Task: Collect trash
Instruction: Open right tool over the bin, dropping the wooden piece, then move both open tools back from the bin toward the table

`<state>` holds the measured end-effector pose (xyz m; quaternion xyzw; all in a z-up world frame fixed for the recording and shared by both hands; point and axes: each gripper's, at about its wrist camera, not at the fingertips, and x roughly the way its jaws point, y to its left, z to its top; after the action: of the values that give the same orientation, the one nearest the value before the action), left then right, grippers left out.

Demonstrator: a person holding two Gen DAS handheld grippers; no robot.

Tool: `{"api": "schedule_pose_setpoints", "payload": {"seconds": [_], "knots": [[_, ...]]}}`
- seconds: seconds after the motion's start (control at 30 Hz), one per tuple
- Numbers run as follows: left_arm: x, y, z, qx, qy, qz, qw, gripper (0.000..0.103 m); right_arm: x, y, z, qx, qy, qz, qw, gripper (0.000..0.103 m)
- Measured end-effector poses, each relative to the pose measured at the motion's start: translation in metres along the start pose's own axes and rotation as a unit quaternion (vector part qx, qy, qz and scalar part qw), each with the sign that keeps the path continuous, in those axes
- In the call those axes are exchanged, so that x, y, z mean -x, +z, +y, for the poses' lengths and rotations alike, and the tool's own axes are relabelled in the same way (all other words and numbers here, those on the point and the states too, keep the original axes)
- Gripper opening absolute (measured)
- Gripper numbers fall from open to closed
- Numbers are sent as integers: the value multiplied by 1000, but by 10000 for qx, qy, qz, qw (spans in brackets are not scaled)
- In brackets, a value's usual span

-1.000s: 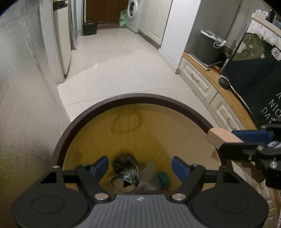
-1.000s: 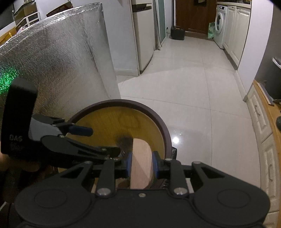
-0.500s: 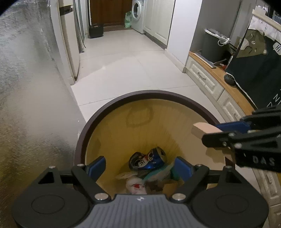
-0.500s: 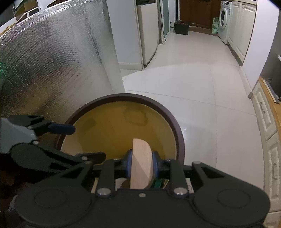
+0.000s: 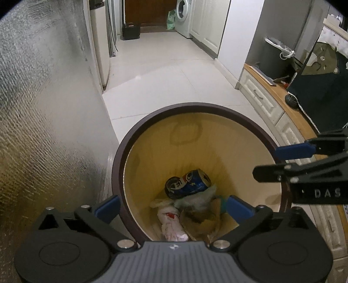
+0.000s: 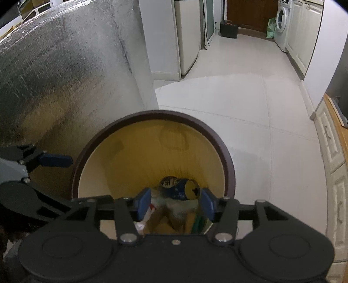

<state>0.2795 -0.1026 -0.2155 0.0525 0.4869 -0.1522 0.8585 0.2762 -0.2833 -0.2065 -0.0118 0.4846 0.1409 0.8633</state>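
both grippers hang over a round waste bin with a dark brown rim and a pale yellow inside [image 5: 219, 139], which stands on a white tiled floor [image 5: 174, 71] just beside a tall panel covered in crinkled silver foil [image 5: 39, 113].

the left gripper [image 5: 171, 206] has its jaws spread as wide as they go, having just been opening; nothing sits between the blue pads [image 5: 107, 206], and the left pad lies outside the bin's rim while the right one is over the opening. the right gripper [image 6: 175, 203] has its jaws partly apart, also just opened, with nothing gripped between its blue pads [image 6: 143, 202]. seen from the left wrist, the right gripper's black body carries the white letters "das"; whatever follows them is cut off at the picture's edge.

the trash lies at the bottom of the bin. a crushed blue and white drink can [image 5: 188, 184] lies on its side on top of the heap; its printed characters are too small and bent to read. under it are a crumpled white plastic bag with a red mark [image 5: 171, 224], a greyish crumpled wrapper [image 5: 195, 201] and flat brown cardboard pieces [image 5: 208, 226]. a bit of green shows at the right of the heap.

down the hallway stand a white front-loading washing machine [image 5: 181, 18] and a small black box on the floor [image 5: 130, 31]. to the right runs a low white cabinet with a wooden top [image 5: 280, 106], and a dark cloth printed with a bear figure [image 5: 322, 63].
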Motion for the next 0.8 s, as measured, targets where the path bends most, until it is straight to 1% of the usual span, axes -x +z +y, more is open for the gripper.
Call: {"api": "schedule_pose_setpoints", "payload": {"seconds": [0.07, 0.13, 0.17, 0.2, 0.27, 0.37, 0.43, 0.47, 0.57, 0.8], "knots": [[1, -2, -1, -41, 86, 22, 10000, 103, 2, -2, 0, 32, -23, 35, 10000, 59], [4, -4, -1, -36, 74, 34, 10000, 103, 5, -4, 1, 48, -80, 62, 9999, 65], [6, -4, -1, -28, 63, 37, 10000, 103, 7, -5, 1, 42, -112, 66, 9999, 71], [8, -5, 0, -21, 57, 35, 10000, 103, 9, -5, 0, 39, -131, 50, 9999, 73], [12, -8, 2, -2, 72, 24, 10000, 103, 14, -6, 1, 49, -138, 16, 9999, 74], [18, -10, 4, 44, 78, 0, 10000, 103, 20, -8, 1, 31, -172, -24, 9998, 82], [22, -11, 4, 83, 58, -11, 9999, 103, 24, -11, 1, 44, -198, -55, 9998, 83], [24, -12, 4, 102, 50, -20, 9999, 103, 26, -11, 3, 50, -222, -69, 9997, 85], [31, -14, 5, 126, 39, -51, 9999, 103, 32, -14, 3, 12, -290, -140, 9995, 96], [50, -20, 3, 137, 59, -107, 9998, 103, 53, -23, -2, -155, -390, -318, 9986, 103]]}}
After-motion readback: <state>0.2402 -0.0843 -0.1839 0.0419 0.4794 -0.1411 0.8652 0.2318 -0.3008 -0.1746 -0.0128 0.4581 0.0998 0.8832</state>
